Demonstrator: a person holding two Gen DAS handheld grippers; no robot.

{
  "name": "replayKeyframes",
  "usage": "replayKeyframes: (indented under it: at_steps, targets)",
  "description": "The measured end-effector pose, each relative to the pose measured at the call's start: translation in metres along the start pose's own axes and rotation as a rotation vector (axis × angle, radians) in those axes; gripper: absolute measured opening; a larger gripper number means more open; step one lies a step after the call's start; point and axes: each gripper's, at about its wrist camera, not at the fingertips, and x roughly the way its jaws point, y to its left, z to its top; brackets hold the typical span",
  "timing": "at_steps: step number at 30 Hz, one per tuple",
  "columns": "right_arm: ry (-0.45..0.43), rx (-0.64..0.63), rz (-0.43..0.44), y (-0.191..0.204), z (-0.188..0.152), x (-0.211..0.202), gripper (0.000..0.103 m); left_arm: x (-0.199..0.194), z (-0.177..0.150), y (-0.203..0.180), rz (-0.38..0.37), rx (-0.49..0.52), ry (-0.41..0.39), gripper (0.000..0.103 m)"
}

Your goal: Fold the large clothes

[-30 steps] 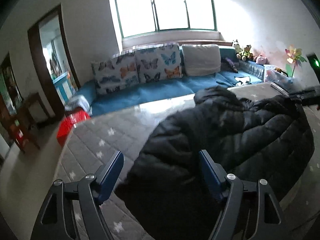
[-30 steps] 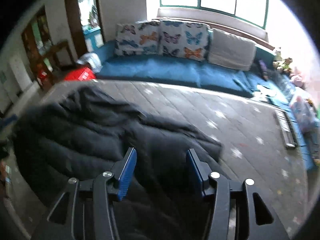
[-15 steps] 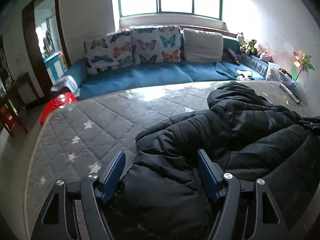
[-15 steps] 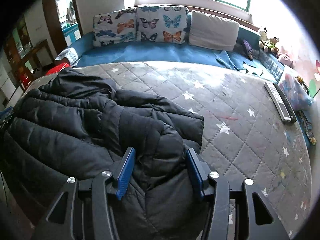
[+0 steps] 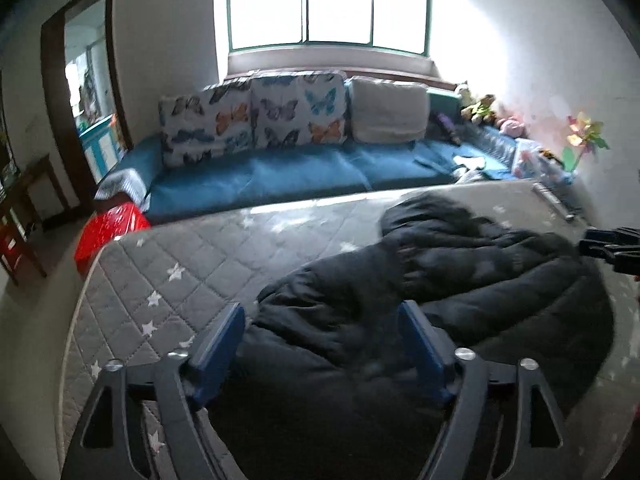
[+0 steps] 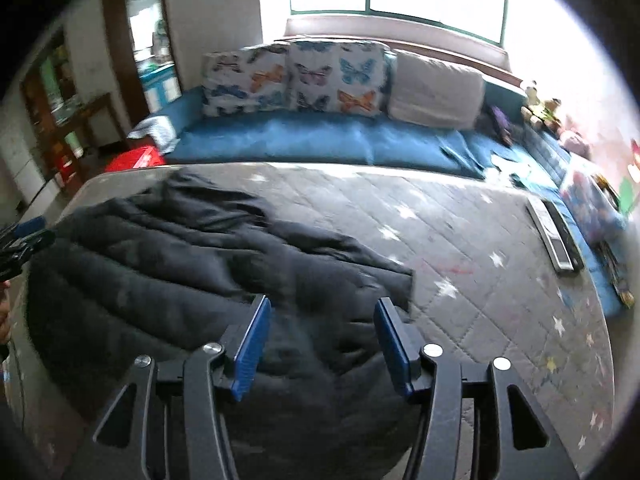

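Observation:
A black puffer jacket (image 5: 480, 280) lies crumpled on a grey quilted mattress with white stars (image 5: 180, 280). My left gripper (image 5: 320, 340) hovers over the jacket's near left part. Its jaws are opening, with loose jacket fabric lying between the blue pads. My right gripper (image 6: 323, 340) is over the near right part of the jacket (image 6: 160, 264); its jaws are opening too, and fabric lies flat between them. Each gripper shows at the edge of the other's view: the right gripper (image 5: 608, 244) and the left gripper (image 6: 24, 240).
Behind the mattress (image 6: 480, 240) runs a blue sofa (image 5: 280, 168) with butterfly cushions (image 6: 296, 76). A red crate (image 5: 112, 228) stands by the mattress's far left corner. A long dark remote-like bar (image 6: 554, 236) lies at the right edge. Plush toys (image 5: 476, 108) sit by the window.
The jacket, raised a second ago, has come down onto the mattress. Both pairs of jaws have widened, and the bunched fabric between them has sunk flatter. The left gripper drew back.

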Motion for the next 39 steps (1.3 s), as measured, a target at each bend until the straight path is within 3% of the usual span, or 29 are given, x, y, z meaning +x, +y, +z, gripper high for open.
replayKeyframes:
  at_steps: [6, 10, 15, 20, 26, 30, 32, 35, 39]
  targets:
    - [0.052, -0.048, 0.071, 0.024, 0.003, 0.022, 0.065, -0.006, -0.002, -0.039, -0.065, 0.106, 0.024, 0.087]
    - [0.104, -0.041, 0.052, 0.023, 0.002, 0.050, 0.065, 0.031, 0.001, -0.040, -0.121, 0.089, 0.122, 0.058]
    - [0.149, -0.003, 0.010, 0.012, 0.003, 0.071, 0.065, 0.071, 0.005, -0.025, -0.152, 0.041, 0.175, 0.051]
    - [0.169, -0.028, -0.094, 0.016, 0.003, 0.085, 0.064, 0.105, 0.016, -0.037, -0.104, 0.110, 0.205, 0.051]
    - [0.161, -0.020, -0.110, 0.018, 0.012, 0.069, 0.064, 0.115, 0.022, -0.043, -0.089, 0.119, 0.223, 0.051]
    - [0.076, -0.022, -0.057, 0.034, 0.026, 0.042, 0.064, 0.090, 0.023, -0.038, -0.095, 0.104, 0.187, 0.051]
    - [0.057, -0.039, 0.011, 0.049, 0.034, 0.038, 0.064, 0.078, 0.026, -0.039, -0.111, 0.095, 0.165, 0.051]
    - [0.079, -0.045, 0.096, 0.063, 0.042, 0.055, 0.064, 0.069, 0.032, -0.049, -0.116, 0.117, 0.139, 0.051]
    - [0.176, -0.072, 0.067, 0.070, 0.048, 0.100, 0.064, 0.092, 0.033, -0.060, -0.134, 0.121, 0.201, 0.051]
